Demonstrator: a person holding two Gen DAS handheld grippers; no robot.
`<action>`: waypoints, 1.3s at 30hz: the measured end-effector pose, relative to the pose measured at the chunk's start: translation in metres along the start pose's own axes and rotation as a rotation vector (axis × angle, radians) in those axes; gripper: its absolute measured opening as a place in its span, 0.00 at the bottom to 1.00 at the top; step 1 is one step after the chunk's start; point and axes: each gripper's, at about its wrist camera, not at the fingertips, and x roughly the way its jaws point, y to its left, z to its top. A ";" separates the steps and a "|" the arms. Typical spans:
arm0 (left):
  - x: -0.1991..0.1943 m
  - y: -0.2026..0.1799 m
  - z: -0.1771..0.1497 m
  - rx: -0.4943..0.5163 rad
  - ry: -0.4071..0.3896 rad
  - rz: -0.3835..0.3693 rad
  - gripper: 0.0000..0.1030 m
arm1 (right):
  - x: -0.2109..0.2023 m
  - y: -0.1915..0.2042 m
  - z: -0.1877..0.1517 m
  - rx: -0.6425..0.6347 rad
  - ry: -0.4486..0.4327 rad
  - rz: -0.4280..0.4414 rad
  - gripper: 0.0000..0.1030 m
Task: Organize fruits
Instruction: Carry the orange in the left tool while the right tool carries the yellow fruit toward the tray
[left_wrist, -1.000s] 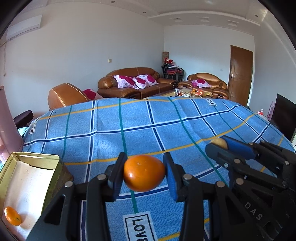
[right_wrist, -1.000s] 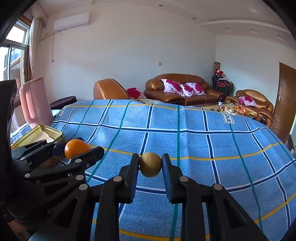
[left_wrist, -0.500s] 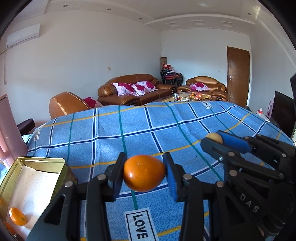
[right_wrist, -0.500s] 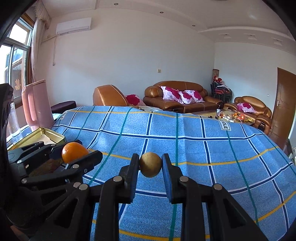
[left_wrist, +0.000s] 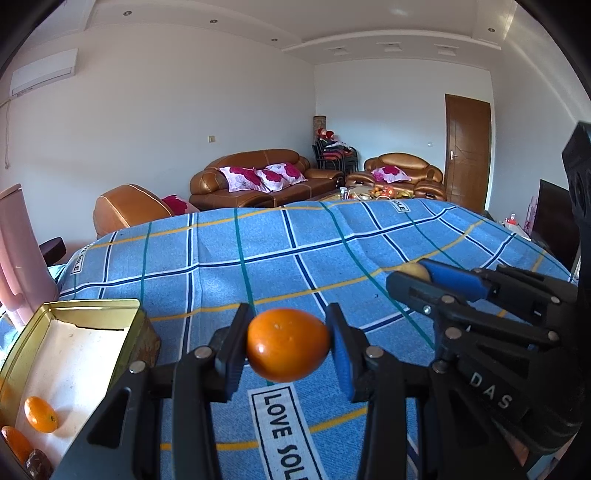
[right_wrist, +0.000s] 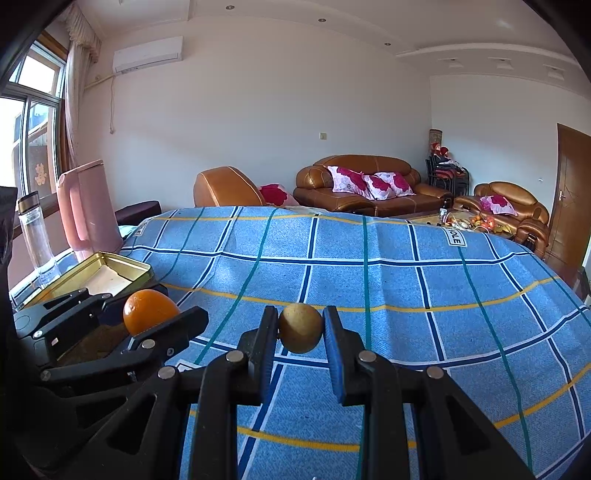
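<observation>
My left gripper (left_wrist: 288, 343) is shut on an orange (left_wrist: 287, 345) and holds it above the blue checked cloth; it also shows in the right wrist view (right_wrist: 149, 316). My right gripper (right_wrist: 300, 330) is shut on a small yellow-brown fruit (right_wrist: 300, 328), seen at the right in the left wrist view (left_wrist: 415, 272). A gold tin box (left_wrist: 79, 339) lies at the lower left, open, with two small oranges (left_wrist: 40, 414) and a dark fruit (left_wrist: 37, 463) inside. The box also shows in the right wrist view (right_wrist: 107, 271).
The blue checked cloth (right_wrist: 369, 269) covers the whole table. A pink jug (right_wrist: 86, 206) and a clear bottle (right_wrist: 37, 236) stand beyond the box at the left edge. Brown sofas (right_wrist: 365, 184) and a door (left_wrist: 467, 151) are far behind.
Both grippers have tilted down and drawn back a little toward the near edge, each still holding its fruit. More of the box interior now shows at the left.
</observation>
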 end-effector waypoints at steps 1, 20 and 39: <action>-0.002 0.001 -0.001 -0.002 -0.002 -0.002 0.41 | -0.003 0.001 0.000 -0.002 -0.004 0.001 0.26; -0.050 0.009 -0.011 -0.004 -0.044 -0.022 0.41 | -0.053 0.025 -0.008 0.005 -0.080 0.045 0.26; -0.096 0.039 -0.017 -0.040 -0.090 -0.021 0.41 | -0.086 0.057 -0.009 -0.019 -0.134 0.114 0.26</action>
